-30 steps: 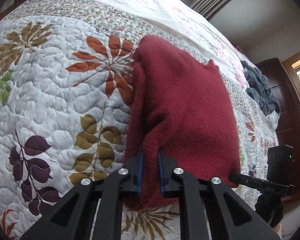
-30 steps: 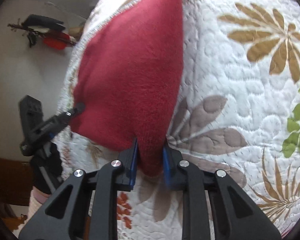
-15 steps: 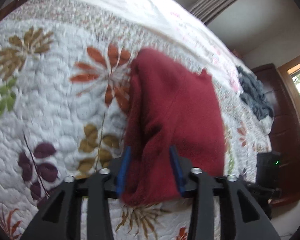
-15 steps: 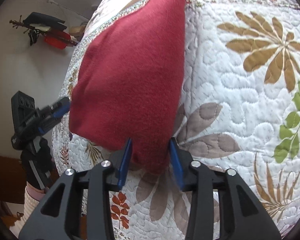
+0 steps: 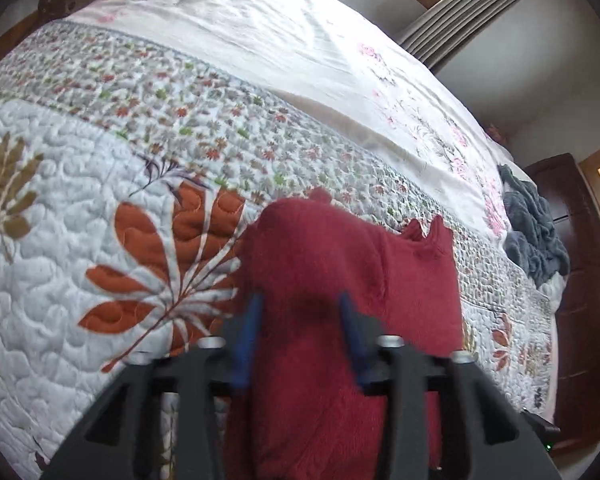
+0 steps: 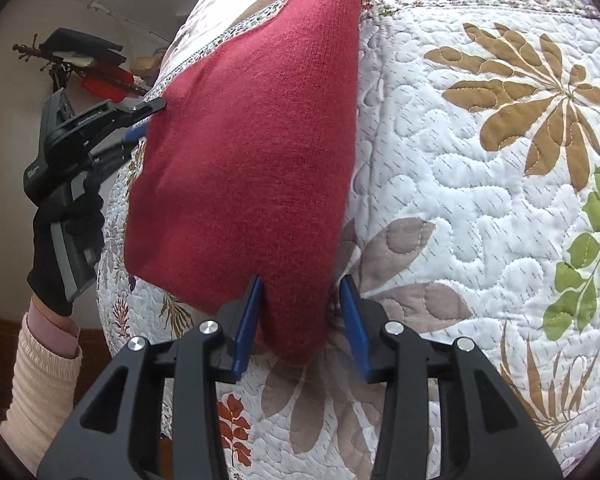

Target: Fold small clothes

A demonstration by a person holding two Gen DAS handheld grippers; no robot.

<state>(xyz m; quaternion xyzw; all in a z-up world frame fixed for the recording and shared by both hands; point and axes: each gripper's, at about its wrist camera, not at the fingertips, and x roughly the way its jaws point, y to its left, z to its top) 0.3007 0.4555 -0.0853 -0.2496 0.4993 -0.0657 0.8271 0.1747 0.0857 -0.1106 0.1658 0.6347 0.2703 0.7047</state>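
The right tool (image 6: 300,316) has its two blue-padded fingers spread apart, one on each side of the near corner of a red jumper (image 6: 252,152); the left pad sits against the knit, the right pad stands clear, so nothing is clamped. The left tool (image 5: 300,328) is likewise spread wide over the jumper's other near corner, its fingers blurred, with the cloth lying between them and not pinched; in the right view the left tool's tips sit at the jumper's far-left edge, held by a black-gloved hand (image 6: 66,236) with a cream sleeve (image 6: 40,384) below it.

The jumper lies folded and fairly flat on a bed, on a white quilt (image 6: 480,200) sewn with brown, orange and green leaves; a rumpled grey garment (image 5: 536,228) lies well apart, near the far edge of the bed.

Risks, as a judgement: the knit is soft and clingy, so a pad brushing it as a tool moves off could drag the corner and open the fold; the ragged far edge, with small points sticking up, looks uneven and may need smoothing.
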